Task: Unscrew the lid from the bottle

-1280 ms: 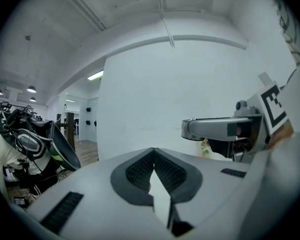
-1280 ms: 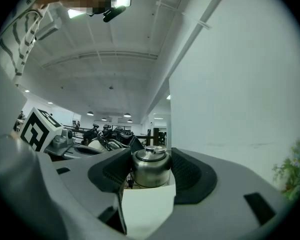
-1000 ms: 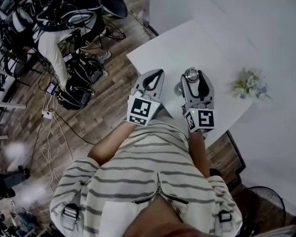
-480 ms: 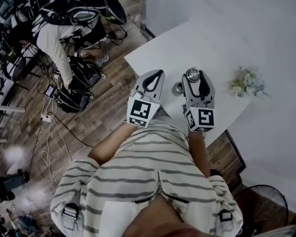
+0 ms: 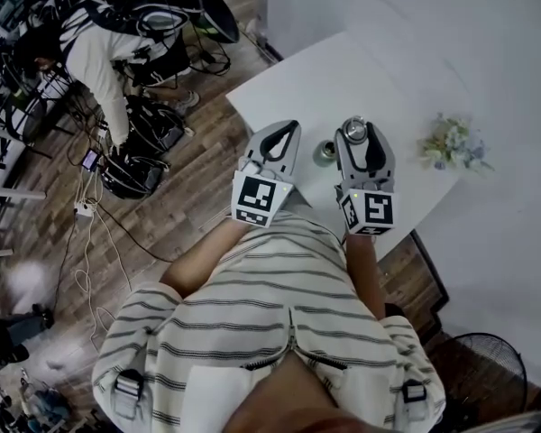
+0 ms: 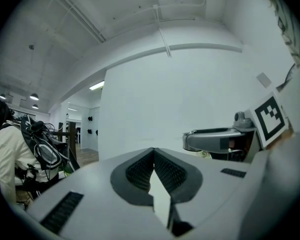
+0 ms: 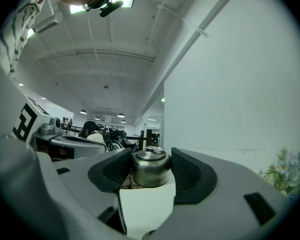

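Standing upright on the white surface (image 5: 325,88), the steel bottle (image 7: 150,176) has its lid (image 7: 151,152) on. The right tongs (image 7: 150,163) grasp it at the upper part, seemingly just under the lid, though the seam is hard to make out. The left tongs (image 6: 153,156) hover beside it, clenched on nothing. They should spread first, then close squarely on the lid and twist while the right tongs hold firm and level.

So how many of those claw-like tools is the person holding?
2. The left gripper, jaws shut on nothing, is held over the white table. The right gripper, beside it, grips the metal bottle. None seem hidden.
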